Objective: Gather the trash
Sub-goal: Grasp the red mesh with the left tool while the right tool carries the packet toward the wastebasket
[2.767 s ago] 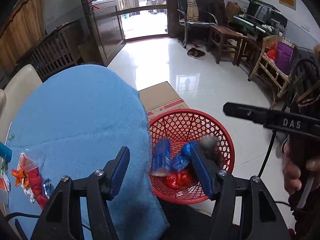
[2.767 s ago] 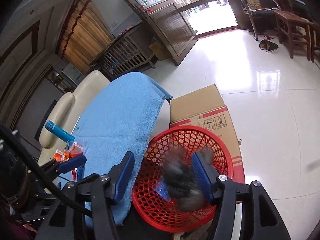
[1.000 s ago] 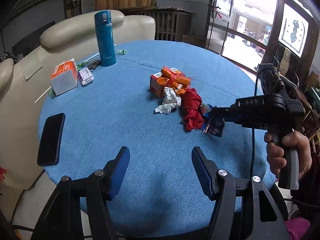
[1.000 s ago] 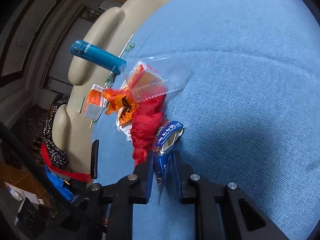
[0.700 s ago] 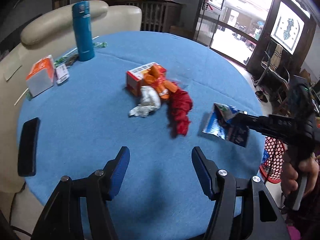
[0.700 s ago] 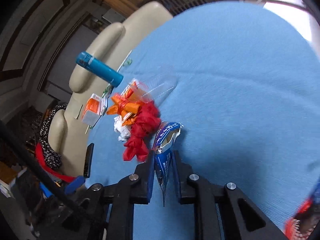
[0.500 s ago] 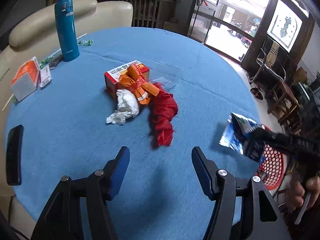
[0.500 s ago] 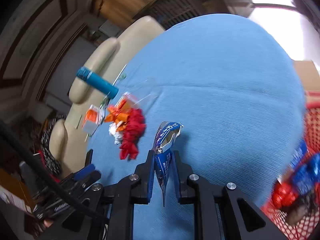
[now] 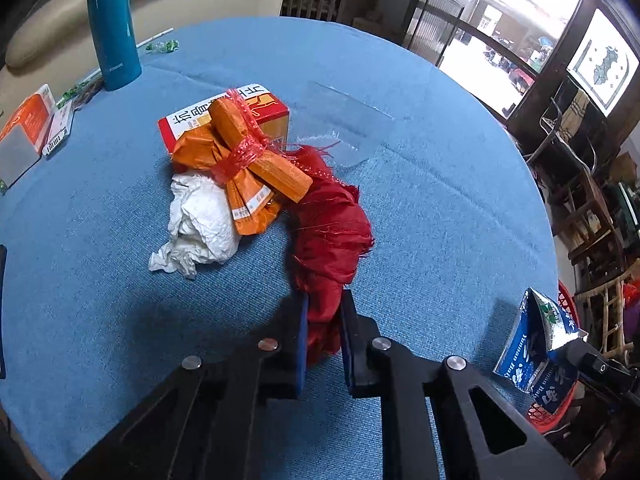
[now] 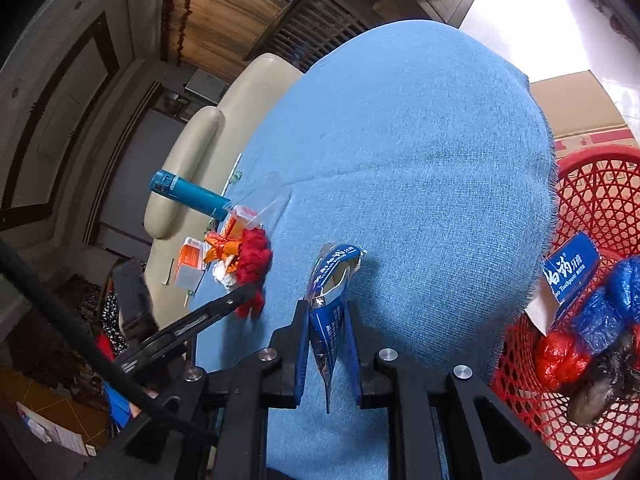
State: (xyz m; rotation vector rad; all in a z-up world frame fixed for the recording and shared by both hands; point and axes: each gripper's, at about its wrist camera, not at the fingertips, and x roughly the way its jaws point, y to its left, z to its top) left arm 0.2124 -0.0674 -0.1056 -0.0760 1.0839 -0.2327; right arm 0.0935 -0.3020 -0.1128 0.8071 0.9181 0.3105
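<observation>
Carried off the pile since a second ago, the blue foil packet (image 10: 329, 316) is being held pinched in the right gripper (image 10: 329, 344) beside the red basket (image 10: 600, 208), where "Toothpaste" is being shown on a box (image 10: 570, 276). The left gripper (image 9: 323, 320), its jaws just closed, is being clamped on the red mesh bag (image 9: 330, 236) on the table (image 9: 440, 200).

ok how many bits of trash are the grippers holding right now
2. The left gripper is clamped on the red mesh bag lying on the table; the right gripper holds the blue foil packet in the air beside the red basket.
</observation>
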